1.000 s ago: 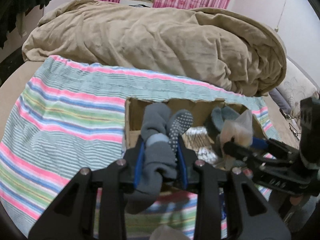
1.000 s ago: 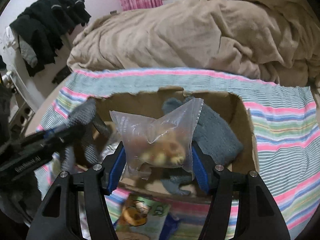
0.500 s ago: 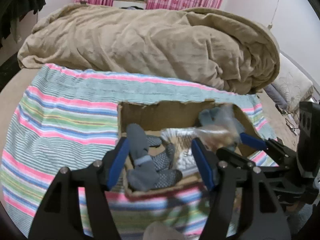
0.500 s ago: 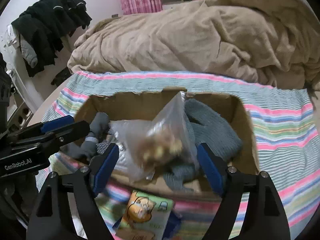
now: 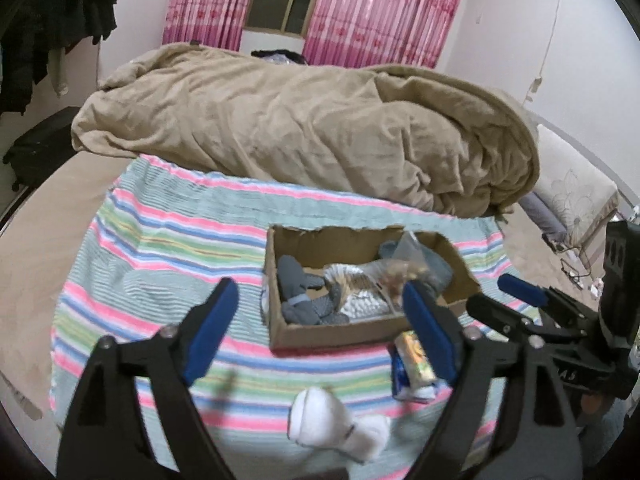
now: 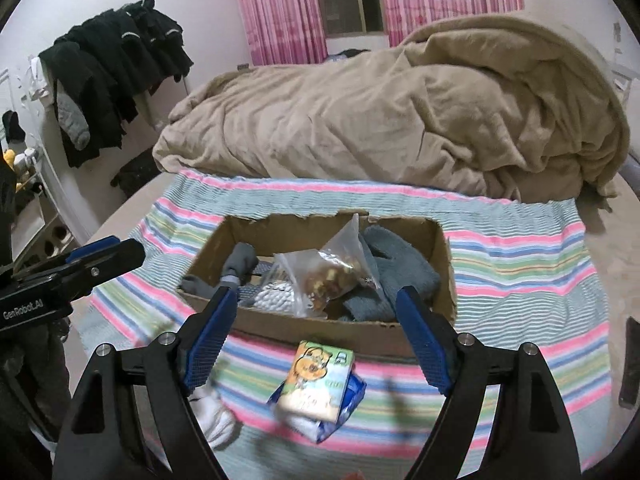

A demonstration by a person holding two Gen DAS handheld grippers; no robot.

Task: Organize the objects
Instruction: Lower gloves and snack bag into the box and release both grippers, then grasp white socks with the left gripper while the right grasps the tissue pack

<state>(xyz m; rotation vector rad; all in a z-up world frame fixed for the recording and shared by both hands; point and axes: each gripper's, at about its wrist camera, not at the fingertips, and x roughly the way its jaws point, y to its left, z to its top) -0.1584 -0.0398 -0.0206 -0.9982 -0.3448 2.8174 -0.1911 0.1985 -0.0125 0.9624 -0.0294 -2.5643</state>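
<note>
Cardboard formed the open box [image 6: 304, 330] at the centre of the frame, resting on the striped cloth [image 6: 520, 280] spread over the bed. Inside it lay dark grey socks [image 5: 298, 280] at the left, a clear plastic bag [image 6: 332, 272] of brownish bits in the middle, and a blue-grey knitted piece [image 6: 400, 276] at the right. Just below the box's near wall sat a small cartoon-printed carton [image 6: 316, 382] on a blue packet. A white sock [image 5: 332, 426] lay lower still, toward the bottom edge. My left tongs [image 5: 320, 336] were spread wide and held nothing. My right tongs [image 6: 316, 336] gaped just as wide, also empty. Beyond the cloth, a tan blanket [image 5: 312, 128] was heaped across the upper half of the frame.
</note>
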